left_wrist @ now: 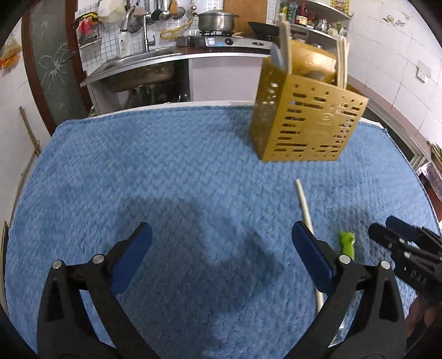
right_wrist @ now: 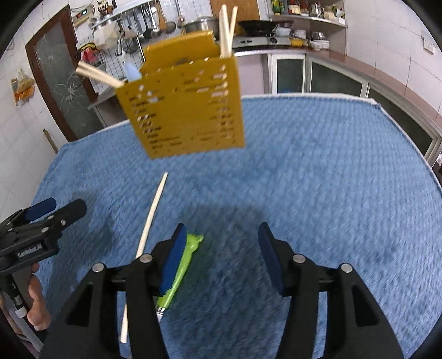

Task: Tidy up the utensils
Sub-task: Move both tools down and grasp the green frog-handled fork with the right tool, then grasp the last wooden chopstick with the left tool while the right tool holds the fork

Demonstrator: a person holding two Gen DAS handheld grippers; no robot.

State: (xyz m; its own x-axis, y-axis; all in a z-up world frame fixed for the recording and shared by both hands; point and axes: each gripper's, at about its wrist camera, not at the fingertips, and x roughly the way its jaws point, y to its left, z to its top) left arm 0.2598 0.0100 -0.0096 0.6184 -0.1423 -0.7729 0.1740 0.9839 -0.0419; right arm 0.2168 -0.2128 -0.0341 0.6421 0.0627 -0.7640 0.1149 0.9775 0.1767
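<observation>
A gold perforated utensil holder (left_wrist: 308, 118) stands on the blue mat, with chopsticks (left_wrist: 284, 41) and a pale blue utensil sticking out; it also shows in the right wrist view (right_wrist: 187, 110). A single wooden chopstick (left_wrist: 304, 204) lies on the mat in front of it, also seen in the right wrist view (right_wrist: 150, 221). A green-handled utensil (right_wrist: 185, 265) lies beside it (left_wrist: 347, 244). My left gripper (left_wrist: 221, 254) is open and empty, its right finger over the chopstick. My right gripper (right_wrist: 221, 259) is open, its left finger over the green handle.
The blue textured mat (left_wrist: 165, 171) covers the table. Behind it are a sink (left_wrist: 138, 69), a stove with a steel pot (left_wrist: 216, 20) and shelves of bottles. The other gripper shows at each view's edge (left_wrist: 400, 245) (right_wrist: 44, 221).
</observation>
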